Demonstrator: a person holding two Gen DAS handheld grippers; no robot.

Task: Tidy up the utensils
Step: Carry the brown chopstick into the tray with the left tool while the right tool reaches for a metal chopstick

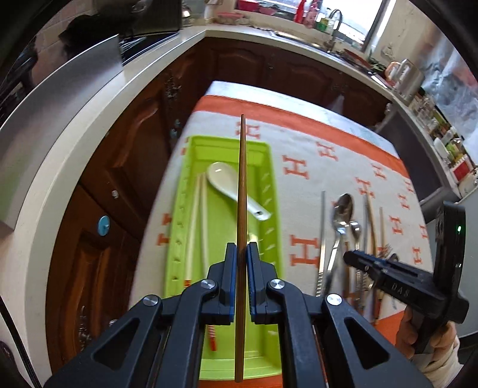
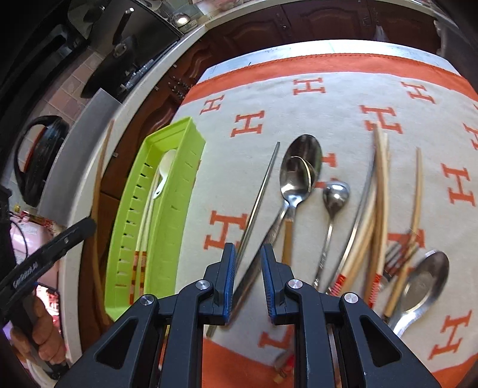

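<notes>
Bright daylight from window point(image 1: 355, 18), fisheye edges warped, utensils maybe motion-blurred.

the brown chopstick point(image 1: 240, 238) hides part of the white spoon point(image 1: 230, 186); the right-hand utensil pile point(image 2: 388, 238) is motion-blurred.

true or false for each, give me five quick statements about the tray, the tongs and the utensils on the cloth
1. The left tongs are shut on a brown chopstick. True.
2. The green tray is empty. False: it holds a white ceramic spoon and a pair of pale chopsticks.
3. The right tongs grip a metal spoon. False: they are open and hold nothing.
4. Metal spoons lie on the cloth outside the tray. True.
5. The cloth is plain blue. False: it is cream with orange H letters and an orange border.
</notes>
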